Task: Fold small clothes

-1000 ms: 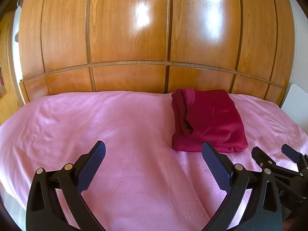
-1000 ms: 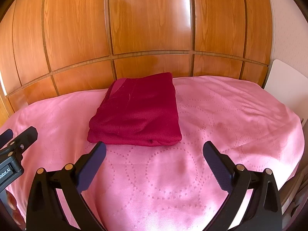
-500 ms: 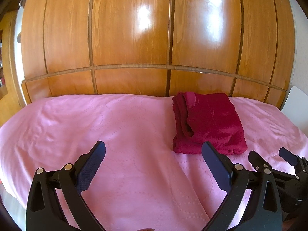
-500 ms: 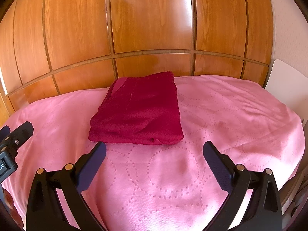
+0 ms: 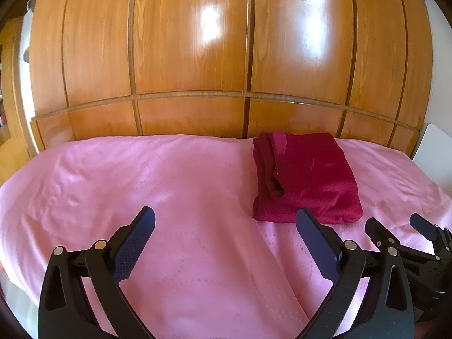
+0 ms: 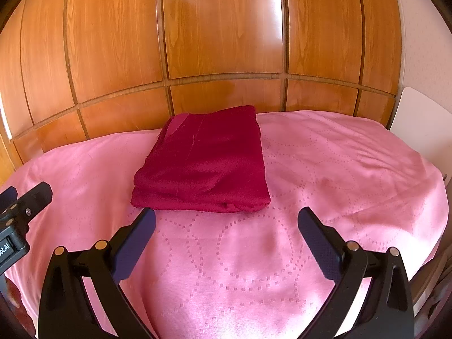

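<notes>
Garment (image 6: 203, 161) beyond right hand-held gripper (image 6: 226, 220)

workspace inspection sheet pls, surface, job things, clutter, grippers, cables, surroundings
surface: pink bedspread with a dotted circle pattern, lightly wrinkled.
job's things: one dark red garment, folded into a compact rectangle, lying flat on the bedspread near the far edge; layered edges show on its left side in the left wrist view.
clutter: nothing seen.
grippers: left gripper open, empty, hovering over bare bedspread; right gripper open, empty, just short of the garment's near edge, not touching it.
cables: nothing seen.
surroundings: glossy wooden panelled wall behind the bed; a white panel at the right edge.
</notes>
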Available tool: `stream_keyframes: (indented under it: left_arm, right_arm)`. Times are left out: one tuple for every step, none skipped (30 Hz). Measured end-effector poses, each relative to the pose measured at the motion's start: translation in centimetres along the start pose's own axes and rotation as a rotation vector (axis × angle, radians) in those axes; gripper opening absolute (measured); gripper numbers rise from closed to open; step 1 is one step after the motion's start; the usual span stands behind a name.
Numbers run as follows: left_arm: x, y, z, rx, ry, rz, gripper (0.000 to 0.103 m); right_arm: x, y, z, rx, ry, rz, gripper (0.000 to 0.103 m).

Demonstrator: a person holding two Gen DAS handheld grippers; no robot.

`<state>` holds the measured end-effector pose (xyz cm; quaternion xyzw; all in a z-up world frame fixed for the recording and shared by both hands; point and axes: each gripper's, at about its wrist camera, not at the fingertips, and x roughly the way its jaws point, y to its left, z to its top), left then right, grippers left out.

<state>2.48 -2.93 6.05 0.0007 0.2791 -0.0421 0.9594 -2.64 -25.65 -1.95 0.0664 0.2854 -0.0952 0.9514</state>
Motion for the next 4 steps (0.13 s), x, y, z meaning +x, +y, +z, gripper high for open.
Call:
stream_keyframes:
  left_arm:
    - [0.01, -0.08, -0.05, 0.001, 0.000, 0.000, 0.099]
    - [-0.01, -0.12, -0.07, 0.000, 0.001, 0.002, 0.099]
    - [0.01, -0.13, -0.12, -0.002, 0.003, 0.003, 0.099]
    - [0.04, -0.14, -0.19, -0.006, 0.006, 0.004, 0.099]
  right_arm:
    - [0.00, 0.02, -0.05, 0.001, 0.000, 0.001, 0.100]
    - [0.00, 0.03, -0.10, 0.001, 0.000, 0.001, 0.100]
    - [0.04, 0.07, -0.14, 0.001, 0.001, 0.001, 0.100]
    - [0.06, 0.06, -0.15, 0.000, 0.001, 0.002, 0.100]
